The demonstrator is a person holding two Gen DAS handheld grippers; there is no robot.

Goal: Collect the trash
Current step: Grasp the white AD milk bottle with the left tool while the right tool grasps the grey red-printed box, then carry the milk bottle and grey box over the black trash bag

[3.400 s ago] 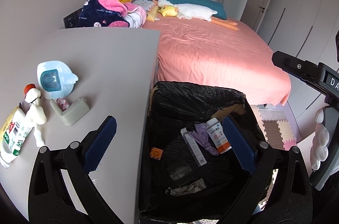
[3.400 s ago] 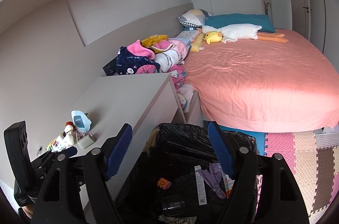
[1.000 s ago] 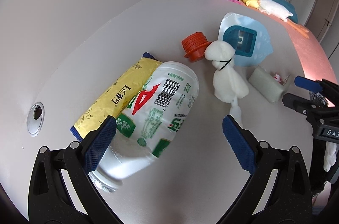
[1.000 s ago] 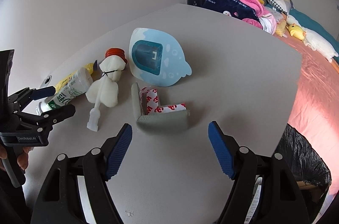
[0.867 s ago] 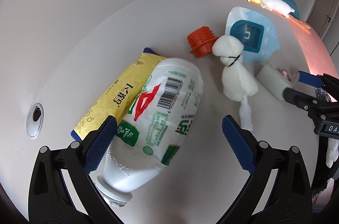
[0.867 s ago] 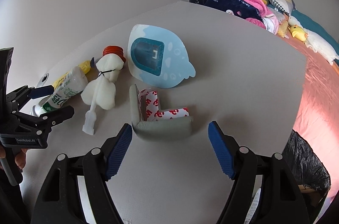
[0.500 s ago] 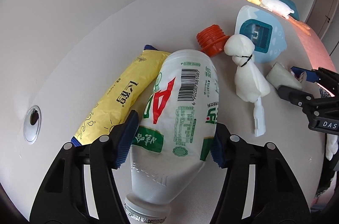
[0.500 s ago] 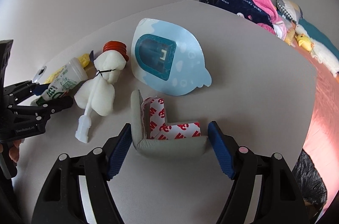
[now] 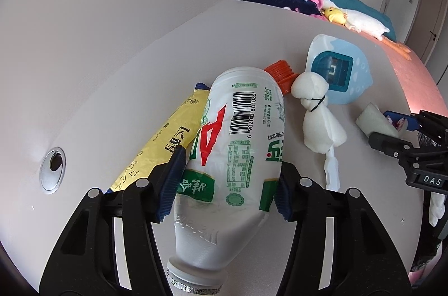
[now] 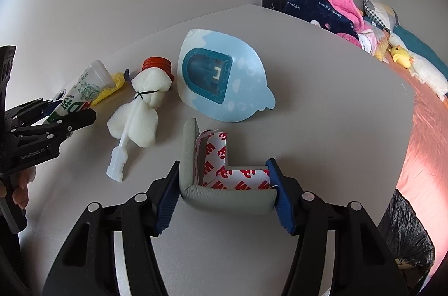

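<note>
On counter (image 10: 322,89), left gripper (image 9: 228,185) clamped lying bottle (image 9: 238,145); right gripper (image 10: 224,194) squeezed grey corner guard (image 10: 224,195) endwise, both seemingly bound for trash bag (image 10: 406,234).

Both grippers have swung from over the bin to the table and closed in: the left gripper (image 9: 228,181), wide a second ago, now pinches the white bottle (image 9: 238,156), and the right gripper (image 10: 222,195) now clamps the grey corner guard (image 10: 226,195).
</note>
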